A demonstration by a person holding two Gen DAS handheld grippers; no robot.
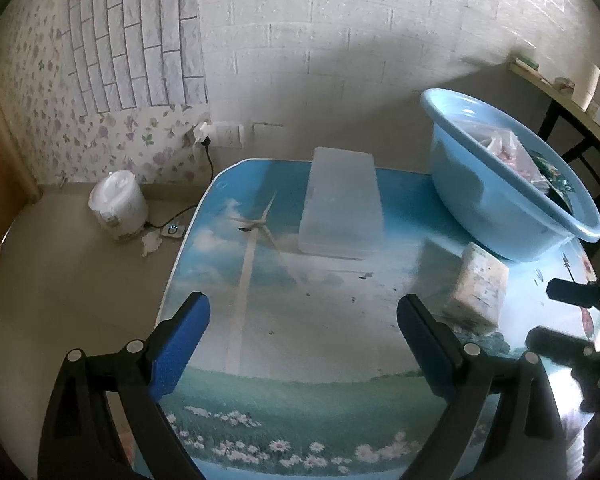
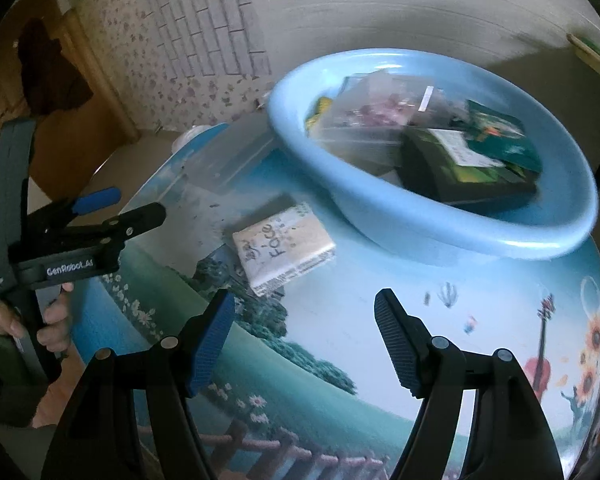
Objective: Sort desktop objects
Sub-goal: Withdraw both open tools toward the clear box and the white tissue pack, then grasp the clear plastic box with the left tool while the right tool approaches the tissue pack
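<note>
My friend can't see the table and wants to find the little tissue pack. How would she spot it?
Find the big light-blue basin full of packets on the picture-printed table. Just beside its base, lying flat on the table, is the tissue pack. It is the only small, soft, cream block there, with dark lettering on top, unlike the long clear plastic box farther back.

Pale tissue pack (image 2: 285, 249) lying flat mid-tabletop, touching blue basin (image 2: 440, 216) of packets near the far right corner, frosted box (image 1: 342, 208) at far edge.

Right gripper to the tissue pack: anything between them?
Nothing. In the right wrist view, only bare printed tabletop lies between the open right gripper and the tissue pack, which lies just in front of the blue basin.
</note>
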